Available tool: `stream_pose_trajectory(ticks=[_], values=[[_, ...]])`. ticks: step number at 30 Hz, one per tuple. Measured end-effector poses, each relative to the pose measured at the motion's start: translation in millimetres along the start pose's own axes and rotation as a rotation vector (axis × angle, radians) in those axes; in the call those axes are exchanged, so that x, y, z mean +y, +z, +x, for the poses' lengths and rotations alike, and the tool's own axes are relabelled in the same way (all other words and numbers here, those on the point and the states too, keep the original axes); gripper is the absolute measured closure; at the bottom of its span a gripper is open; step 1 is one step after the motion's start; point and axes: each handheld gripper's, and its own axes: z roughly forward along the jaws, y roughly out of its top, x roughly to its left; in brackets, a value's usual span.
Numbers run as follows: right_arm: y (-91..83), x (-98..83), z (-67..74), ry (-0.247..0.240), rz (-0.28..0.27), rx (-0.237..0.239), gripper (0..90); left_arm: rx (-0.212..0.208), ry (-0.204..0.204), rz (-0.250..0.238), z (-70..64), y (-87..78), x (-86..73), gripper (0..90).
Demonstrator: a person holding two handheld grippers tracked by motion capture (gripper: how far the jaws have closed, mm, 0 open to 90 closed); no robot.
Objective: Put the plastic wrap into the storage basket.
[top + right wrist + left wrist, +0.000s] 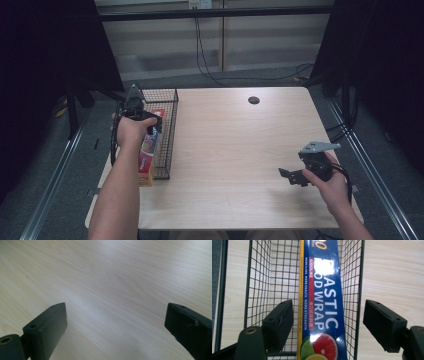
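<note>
A long blue box of plastic wrap [148, 150], printed with citrus fruit, lies lengthwise in a black wire basket [167, 135] at the table's left edge. In the left gripper view the box [322, 302] runs up between my jaws, and the basket's mesh wall [262, 277] stands on either side. My left gripper [150, 122] hangs over the basket and points down; it [328, 303] is open, with a gap between each pad and the box. My right gripper [290, 176] is low over bare wood at the front right, open [116, 307] with nothing between its jaws.
The light wooden table [235, 150] has a round dark cable hole [254, 100] near its far edge. The near end of the box sticks out past the basket's front. Dark curtains and metal rails flank the table.
</note>
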Motion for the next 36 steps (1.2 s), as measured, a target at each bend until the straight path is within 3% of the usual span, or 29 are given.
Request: stream_pose_trajectory(ticks=[9,26,36], values=[[0.0,0.2,0.1,0.002,-0.001,-0.001,4.2,-0.051,0.042,-0.014,-14.2,-7.6,0.3,22.9],[1.4,1.3,2.1,-0.008,-0.002,0.001,4.2,-0.117,0.091,-0.042,-22.3,-17.7,-1.5,22.8],[1.5,1.7,2.4,-0.005,-0.003,0.004,4.2,-0.16,0.158,-0.05,-36.9,-23.4,-4.9,21.7]])
